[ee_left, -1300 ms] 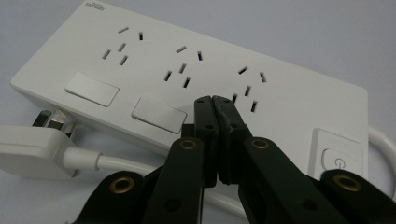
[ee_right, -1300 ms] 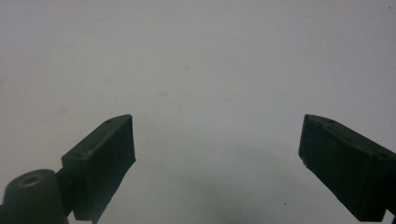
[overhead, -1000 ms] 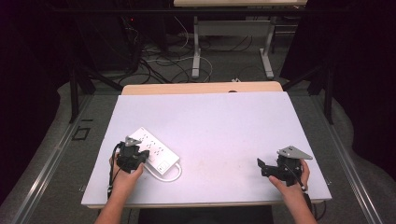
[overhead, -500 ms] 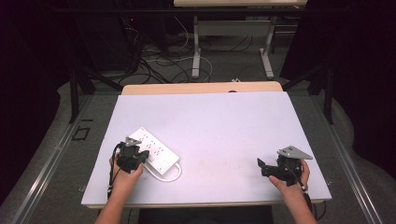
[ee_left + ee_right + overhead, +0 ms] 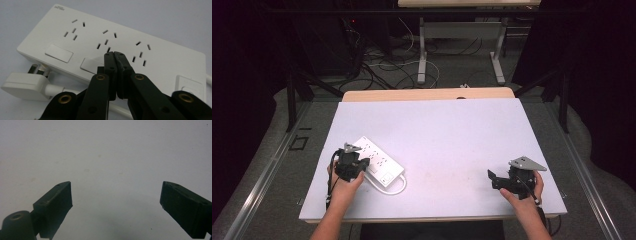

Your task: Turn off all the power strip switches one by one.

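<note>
A white power strip (image 5: pixel 379 161) lies at the table's front left, with three socket groups and rocker switches (image 5: pixel 59 53). Its cable (image 5: pixel 396 188) loops at the near end, and its white plug (image 5: pixel 23 83) rests on the table beside it. My left gripper (image 5: pixel 360 164) hovers over the strip's near side. In the left gripper view this gripper (image 5: pixel 115 53) is shut with nothing between its jaws, tips over the middle switch (image 5: pixel 91 65). My right gripper (image 5: pixel 492 178) is at the front right, low over bare table. Its fingers (image 5: pixel 56 206) stand wide open and hold nothing.
The white tabletop (image 5: pixel 452 135) stretches between the two hands. A wooden edge (image 5: pixel 427 94) runs along the far side. Beyond it are desk legs (image 5: pixel 423 55) and loose cables (image 5: pixel 382 62) on the floor.
</note>
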